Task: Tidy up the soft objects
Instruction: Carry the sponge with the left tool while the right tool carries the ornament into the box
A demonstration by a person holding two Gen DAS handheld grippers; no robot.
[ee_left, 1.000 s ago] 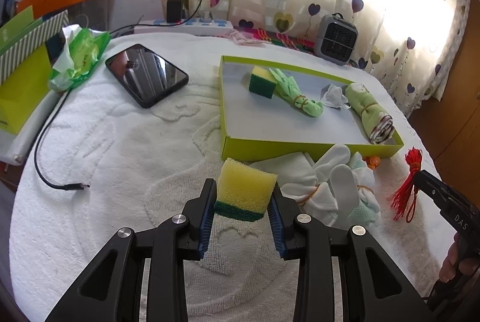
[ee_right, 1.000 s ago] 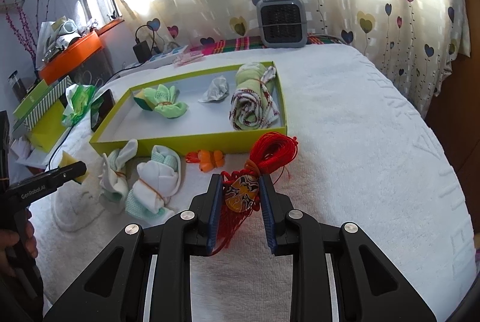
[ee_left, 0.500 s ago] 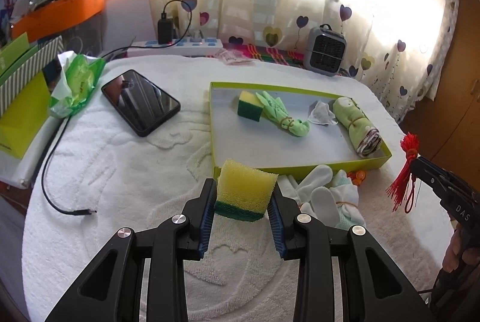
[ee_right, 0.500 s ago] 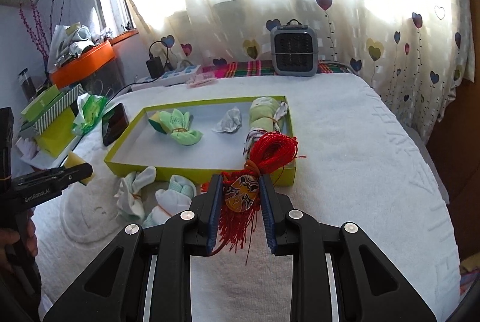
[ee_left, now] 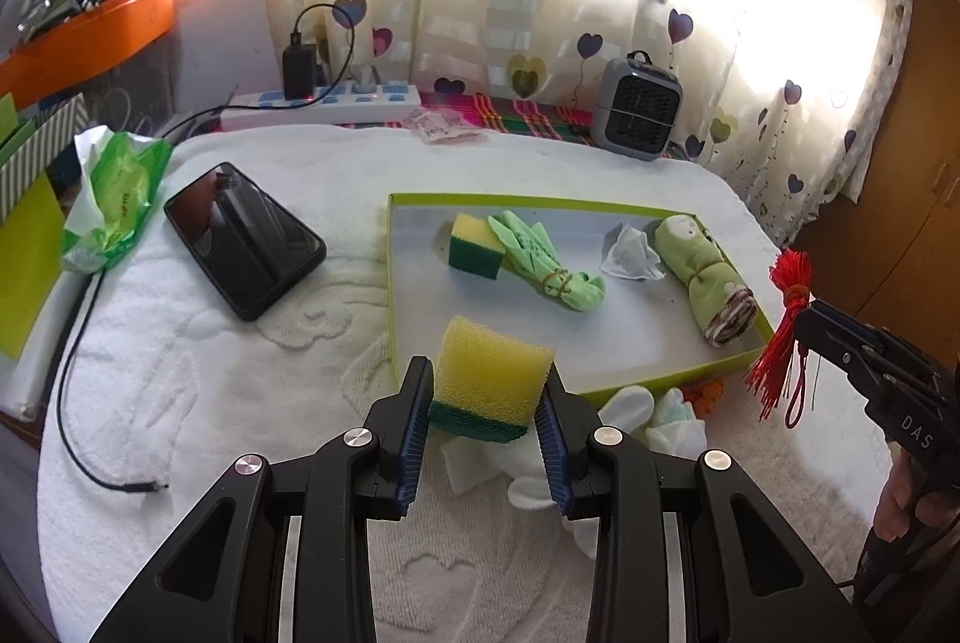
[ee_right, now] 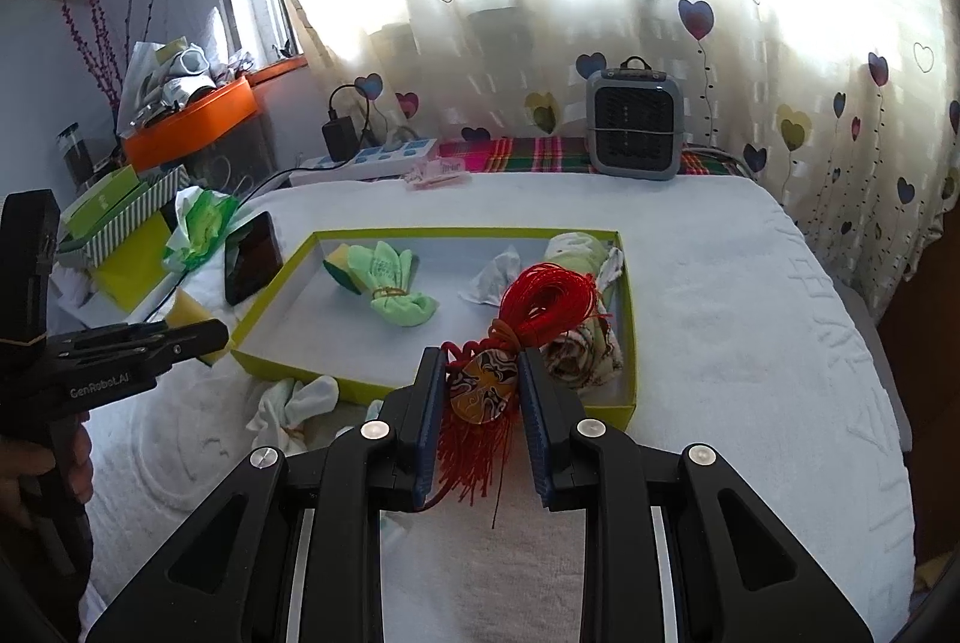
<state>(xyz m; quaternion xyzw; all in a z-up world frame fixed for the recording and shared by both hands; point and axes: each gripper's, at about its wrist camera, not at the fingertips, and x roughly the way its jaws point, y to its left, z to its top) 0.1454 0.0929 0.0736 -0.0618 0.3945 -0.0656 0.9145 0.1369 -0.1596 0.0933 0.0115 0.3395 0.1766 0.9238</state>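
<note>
The left gripper (ee_left: 485, 400) squeezes a yellow sponge (ee_left: 489, 378), low in the middle of its picture. The right gripper (ee_right: 480, 391) pinches a red tassel charm (ee_right: 485, 384) over the green box (ee_right: 630, 343). Its loose strings could snag on the box edge.

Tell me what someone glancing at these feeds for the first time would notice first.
Probably the two loads held above the white towel: the left gripper clamps a yellow sponge with a green base, and the right gripper pinches a red tassel ornament. Next, the lime-green tray just beyond them, which holds another sponge, a green cloth bundle, a crumpled white piece and a rolled cloth.
</note>
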